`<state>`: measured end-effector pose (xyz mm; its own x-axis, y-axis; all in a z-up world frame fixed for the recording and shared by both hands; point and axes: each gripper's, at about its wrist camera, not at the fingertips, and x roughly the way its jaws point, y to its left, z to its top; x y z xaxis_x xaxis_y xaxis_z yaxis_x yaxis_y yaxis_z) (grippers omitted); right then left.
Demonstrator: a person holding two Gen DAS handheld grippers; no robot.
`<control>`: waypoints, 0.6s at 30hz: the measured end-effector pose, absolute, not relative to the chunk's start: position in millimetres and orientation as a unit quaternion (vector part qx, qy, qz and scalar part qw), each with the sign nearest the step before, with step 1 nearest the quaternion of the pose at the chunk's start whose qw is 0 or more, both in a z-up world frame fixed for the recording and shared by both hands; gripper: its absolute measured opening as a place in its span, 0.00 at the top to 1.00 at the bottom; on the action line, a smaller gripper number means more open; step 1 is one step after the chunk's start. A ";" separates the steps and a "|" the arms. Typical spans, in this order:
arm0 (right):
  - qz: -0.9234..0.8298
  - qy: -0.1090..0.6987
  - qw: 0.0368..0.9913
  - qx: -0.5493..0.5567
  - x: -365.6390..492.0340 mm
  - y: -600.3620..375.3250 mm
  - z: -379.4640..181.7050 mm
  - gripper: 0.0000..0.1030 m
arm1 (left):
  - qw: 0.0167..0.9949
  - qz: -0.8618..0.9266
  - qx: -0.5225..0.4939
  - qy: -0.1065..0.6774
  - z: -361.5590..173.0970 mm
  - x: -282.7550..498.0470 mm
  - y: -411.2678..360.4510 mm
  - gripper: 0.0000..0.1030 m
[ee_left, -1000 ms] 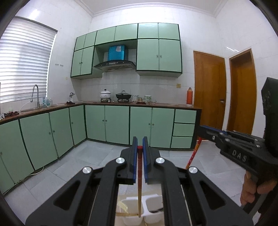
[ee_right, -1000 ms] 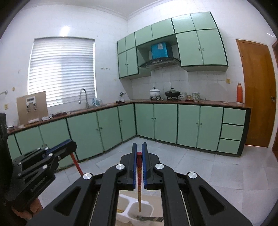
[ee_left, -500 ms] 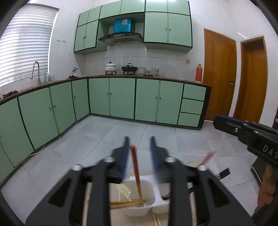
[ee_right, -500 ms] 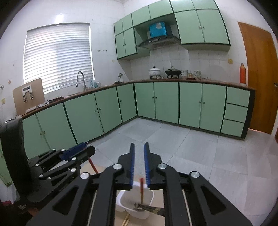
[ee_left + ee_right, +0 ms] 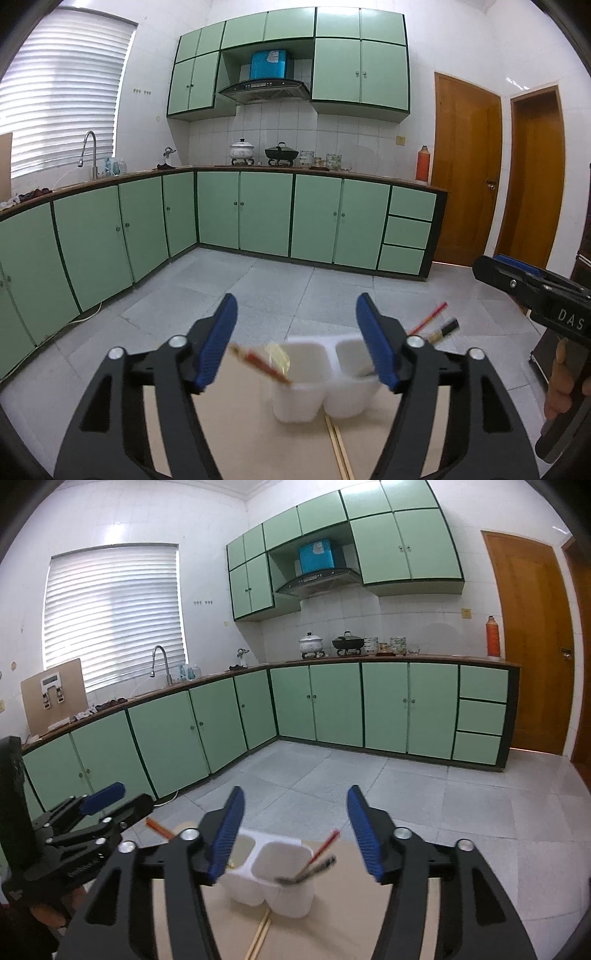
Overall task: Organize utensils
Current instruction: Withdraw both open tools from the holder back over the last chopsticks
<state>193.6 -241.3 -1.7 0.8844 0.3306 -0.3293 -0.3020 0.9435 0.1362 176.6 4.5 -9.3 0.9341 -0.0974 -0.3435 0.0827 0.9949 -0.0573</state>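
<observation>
A white two-compartment holder [image 5: 295, 398] [image 5: 291, 886] stands on a beige table [image 5: 240, 424]. My left gripper [image 5: 297, 345] hangs just above and behind the holder, its jaws opening. A red chopstick [image 5: 262, 363], free of the pads, leans out of the left compartment. My right gripper [image 5: 295, 834] is likewise opening over the holder. Another red chopstick [image 5: 325, 845] leans in the right compartment beside a dark-handled utensil [image 5: 314, 867]. Nothing is pressed between either pair of pads.
A pair of plain wooden chopsticks [image 5: 340, 446] [image 5: 260, 934] lies on the table in front of the holder. A hand [image 5: 561, 387] grips the right tool at the edge. Tiled floor and green cabinets [image 5: 258, 214] lie beyond the table.
Both grippers sank toward the holder and went from shut on a red chopstick each to wide apart. The chopsticks dropped into the compartments.
</observation>
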 end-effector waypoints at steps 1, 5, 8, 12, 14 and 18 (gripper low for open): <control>0.159 0.174 0.971 0.039 182.6 -242.1 -5.6 0.38 | 0.983 -0.046 -0.020 0.177 -11.3 169.6 3.5 0.31; 0.145 0.170 0.974 0.038 150.8 -244.3 -18.6 0.19 | 0.981 -0.044 -0.014 0.190 -24.9 139.2 1.0 0.23; 0.135 0.173 0.975 0.034 131.2 -244.9 -30.0 0.14 | 0.978 -0.046 -0.011 0.204 -37.0 118.5 -1.4 0.20; 0.133 0.182 0.974 0.038 108.2 -246.3 -43.8 0.11 | 0.975 -0.044 -0.006 0.218 -51.3 91.9 -1.7 0.18; 0.134 0.188 0.972 0.044 97.4 -247.1 -50.9 0.10 | 0.974 -0.045 -0.009 0.223 -56.6 80.6 -1.1 0.17; 0.133 0.199 0.970 0.044 82.5 -246.6 -61.4 0.08 | 0.971 -0.047 -0.011 0.234 -66.1 59.8 0.3 0.17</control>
<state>82.5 -246.6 -61.4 0.8858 0.2754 -0.3735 -0.2404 0.9608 0.1382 59.8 0.3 -66.1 0.8857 -0.0972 -0.4540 0.0867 0.9953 -0.0439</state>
